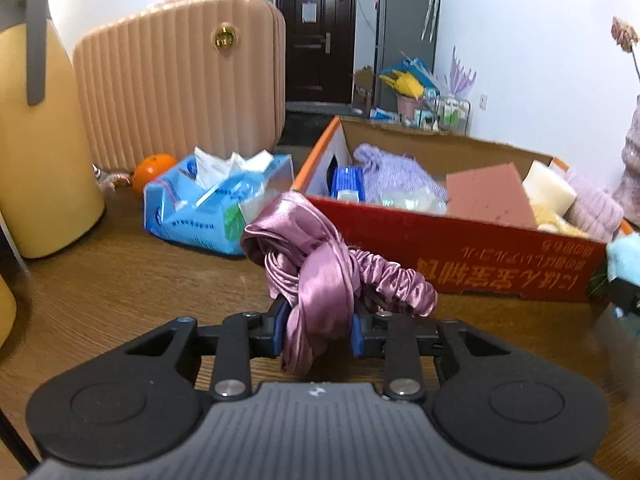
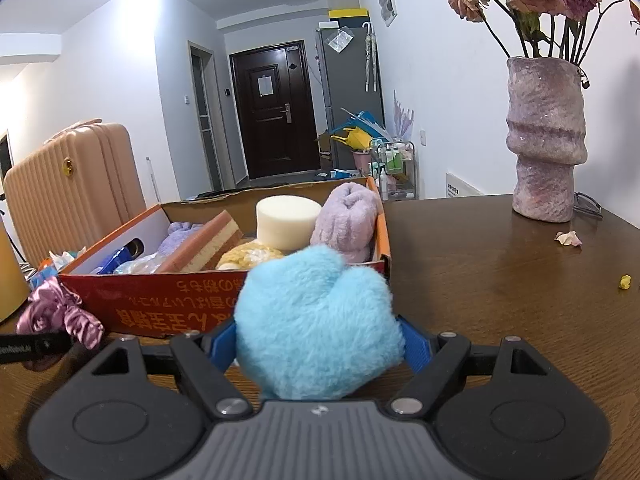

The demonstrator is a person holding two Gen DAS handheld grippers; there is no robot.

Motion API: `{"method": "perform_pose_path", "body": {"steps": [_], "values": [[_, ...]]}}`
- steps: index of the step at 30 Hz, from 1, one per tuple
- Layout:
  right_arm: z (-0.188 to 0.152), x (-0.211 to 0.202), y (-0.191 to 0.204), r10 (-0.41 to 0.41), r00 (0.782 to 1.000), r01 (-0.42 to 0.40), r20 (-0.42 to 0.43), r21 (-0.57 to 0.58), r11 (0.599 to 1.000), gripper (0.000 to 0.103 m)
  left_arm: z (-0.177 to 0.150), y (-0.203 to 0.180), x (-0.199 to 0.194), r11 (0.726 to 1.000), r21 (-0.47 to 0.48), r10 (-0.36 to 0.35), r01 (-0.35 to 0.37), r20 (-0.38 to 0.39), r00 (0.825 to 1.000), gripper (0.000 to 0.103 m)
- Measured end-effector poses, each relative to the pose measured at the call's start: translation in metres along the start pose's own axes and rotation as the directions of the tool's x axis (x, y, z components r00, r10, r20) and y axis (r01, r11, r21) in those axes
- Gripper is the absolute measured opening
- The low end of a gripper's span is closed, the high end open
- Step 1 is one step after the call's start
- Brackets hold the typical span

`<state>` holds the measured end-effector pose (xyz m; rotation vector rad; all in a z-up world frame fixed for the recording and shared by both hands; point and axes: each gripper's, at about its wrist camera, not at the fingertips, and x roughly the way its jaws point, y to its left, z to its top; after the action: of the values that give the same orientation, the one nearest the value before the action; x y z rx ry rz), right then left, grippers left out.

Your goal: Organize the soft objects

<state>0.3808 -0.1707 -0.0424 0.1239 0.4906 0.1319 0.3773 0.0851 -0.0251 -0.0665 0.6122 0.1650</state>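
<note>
My left gripper (image 1: 318, 330) is shut on a shiny pink satin scrunchie bundle (image 1: 320, 272), which bulges above its blue pads just over the wooden table. The same satin bundle (image 2: 60, 314) shows at the left edge of the right wrist view. My right gripper (image 2: 320, 344) is shut on a fluffy light-blue plush (image 2: 316, 320), held in front of the red cardboard box (image 2: 160, 304). The red box (image 1: 480, 256) holds a purple knit (image 1: 396, 176), a pink-topped sponge (image 1: 490, 196), a cream foam round (image 2: 286, 220), a lilac plush (image 2: 348, 224) and a yellow plush (image 2: 248, 258).
A blue tissue pack (image 1: 212, 204) and an orange (image 1: 154, 170) lie left of the box. A yellow jug (image 1: 40, 132) stands far left, a pink suitcase (image 1: 180, 84) behind. A vase of dried roses (image 2: 546, 140), glasses (image 2: 588, 204) and petals (image 2: 570, 238) sit at the table's right.
</note>
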Motion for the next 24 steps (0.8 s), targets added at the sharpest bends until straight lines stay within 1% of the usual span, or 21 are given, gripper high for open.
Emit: {"method": "perform_pose_path", "body": {"steps": [6, 9, 13, 14, 17, 24], "values": [[0.000, -0.004, 0.002, 0.008, 1.000, -0.008, 0.021, -0.009, 1.000, 0.080, 0.005, -0.005, -0.023, 1.000, 0.018, -0.003, 0.001, 0.103, 0.995, 0.025], [0.000, -0.006, 0.003, 0.010, 0.999, -0.009, 0.034, -0.012, 1.000, 0.080, 0.009, -0.007, -0.035, 0.999, 0.032, -0.017, 0.012, 0.159, 0.987, 0.020], [0.001, -0.008, 0.004, 0.010, 0.998, -0.009, 0.054, -0.016, 1.000, 0.080, 0.013, -0.010, -0.049, 0.998, 0.051, -0.047, 0.037, 0.224, 0.973, 0.017], [0.001, -0.009, 0.004, 0.011, 0.998, -0.010, 0.059, -0.018, 1.000, 0.080, 0.013, -0.011, -0.052, 0.997, 0.056, -0.060, 0.048, 0.232, 0.971, 0.013], [0.001, -0.010, 0.006, 0.014, 0.997, -0.012, 0.070, -0.027, 1.000, 0.080, 0.013, -0.014, -0.057, 0.996, 0.065, -0.076, 0.061, 0.251, 0.965, 0.012], [0.002, -0.013, 0.006, 0.017, 0.996, -0.014, 0.091, -0.030, 0.999, 0.080, 0.014, -0.012, -0.058, 0.994, 0.061, -0.104, 0.092, 0.251, 0.962, 0.011]]}}
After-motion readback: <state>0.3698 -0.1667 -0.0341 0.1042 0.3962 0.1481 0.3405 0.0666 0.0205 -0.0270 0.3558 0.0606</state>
